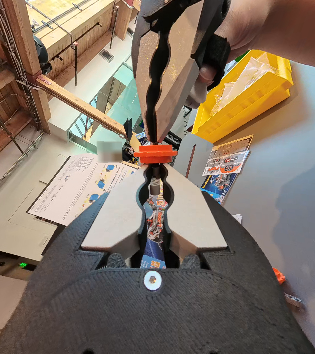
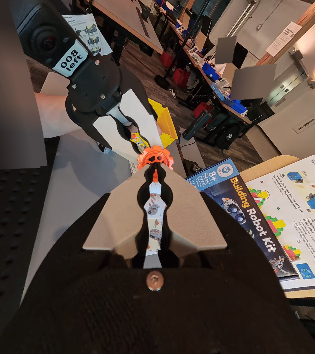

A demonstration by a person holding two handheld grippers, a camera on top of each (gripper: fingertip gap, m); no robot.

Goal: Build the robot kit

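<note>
Both wide-angle views bend straight lines strongly toward the edges. Daylight is bright and even in the left wrist view, with soft shadows on the pale grey desk [image 1: 296, 201]. The right wrist view is dimmer, its near foreground dark and blurred, with a warm glare patch on the far wall at upper right.

Right tool [image 2: 155, 166]: closing its tips on the hub of an orange toothed wheel [image 2: 155, 158]; jaws nearly together
Left tool [image 2: 146, 147]: meeting the wheel from the far side; a yellow and grey piece [image 2: 138, 141] showing between its fingers
Worktop [image 2: 80, 183]: grey; carrying a blue kit box [image 2: 248, 216], an instruction sheet [image 2: 294, 210], a yellow bin [image 2: 165, 122]
</note>
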